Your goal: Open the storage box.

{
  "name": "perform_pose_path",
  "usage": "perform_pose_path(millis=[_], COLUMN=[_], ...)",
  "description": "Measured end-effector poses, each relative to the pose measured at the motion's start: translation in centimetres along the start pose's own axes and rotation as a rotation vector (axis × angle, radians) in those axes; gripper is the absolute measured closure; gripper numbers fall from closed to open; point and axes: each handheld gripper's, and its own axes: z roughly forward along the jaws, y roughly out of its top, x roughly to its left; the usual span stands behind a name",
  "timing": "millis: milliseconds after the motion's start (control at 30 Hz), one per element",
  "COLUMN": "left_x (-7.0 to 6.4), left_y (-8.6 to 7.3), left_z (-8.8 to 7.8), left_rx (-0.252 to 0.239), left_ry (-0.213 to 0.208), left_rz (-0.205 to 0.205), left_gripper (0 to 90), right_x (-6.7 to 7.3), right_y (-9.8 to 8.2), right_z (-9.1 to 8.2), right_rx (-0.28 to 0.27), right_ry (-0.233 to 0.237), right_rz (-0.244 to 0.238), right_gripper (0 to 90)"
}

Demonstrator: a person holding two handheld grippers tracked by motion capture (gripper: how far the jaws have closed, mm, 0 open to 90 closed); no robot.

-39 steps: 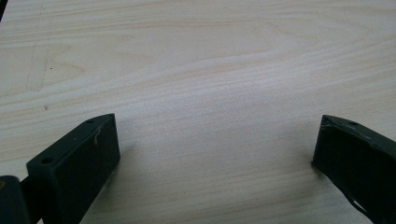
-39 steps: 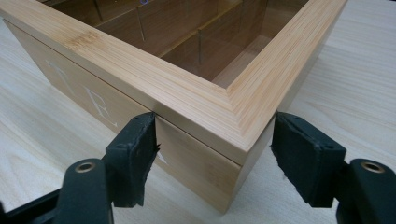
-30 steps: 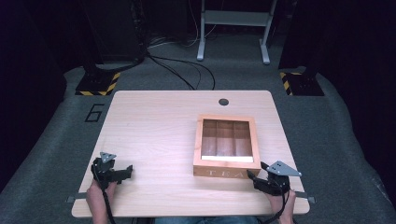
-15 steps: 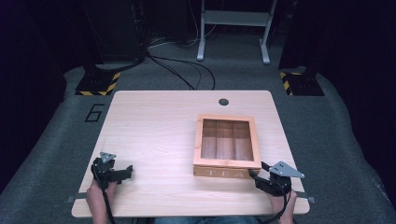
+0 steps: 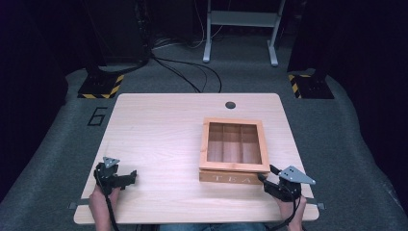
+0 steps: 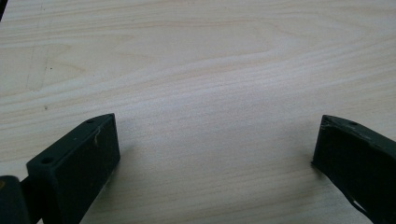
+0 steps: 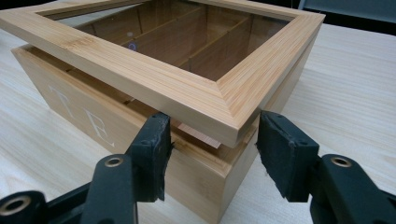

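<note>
Resting on the desk [image 5: 159,130], right of centre near the front edge, we list one wooden tea box [image 5: 234,150] with a glass-paned lid, lid slightly lifted. Right tongs [image 7: 210,149]: jaws straddling the box's near corner at the lid, just closing in, pads not clearly pressing yet. Left tongs [image 6: 215,154]: spread wide over bare wood, well apart from the box.

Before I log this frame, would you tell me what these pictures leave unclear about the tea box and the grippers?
- Tea box contents: right gripper view, glass lid glare and dim dividers hide the compartment floors.
- Right gripper contact: jaws have just been closing around the lid's corner; whether the pads touch cannot be told.
- Lettering: high view too small; right gripper view, a jaw covers its end.
- Left gripper: edges cut off both jaws.
</note>
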Motion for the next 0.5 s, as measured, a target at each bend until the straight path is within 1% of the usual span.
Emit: perform_pose_path(millis=[100,300,333,400,500], left_x=[0.00,-0.01,0.00,0.00,0.00], left_y=[0.00,0.00,0.00,0.00,0.00], left_z=[0.00,0.00,0.00,0.00,0.00], left_rx=[0.000,0.000,0.000,0.000,0.000], left_ry=[0.000,0.000,0.000,0.000,0.000], left_rz=[0.000,0.000,0.000,0.000,0.000], left_gripper=[0.4,0.4,0.4,0.4,0.4], right_x=[-0.02,-0.05,-0.03,0.10,0.06], right_y=[0.01,0.36,0.48,0.73,0.98], right_z=[-0.02,-0.08,-0.15,-0.17,-0.15], right_rx=[-0.007,-0.038,-0.042,-0.061,-0.069], right_ry=[0.006,-0.011,-0.013,-0.030,-0.041], right_rz=[-0.001,0.000,-0.007,-0.007,-0.019], right_gripper=[44.5,44.7,44.7,44.8,44.7])
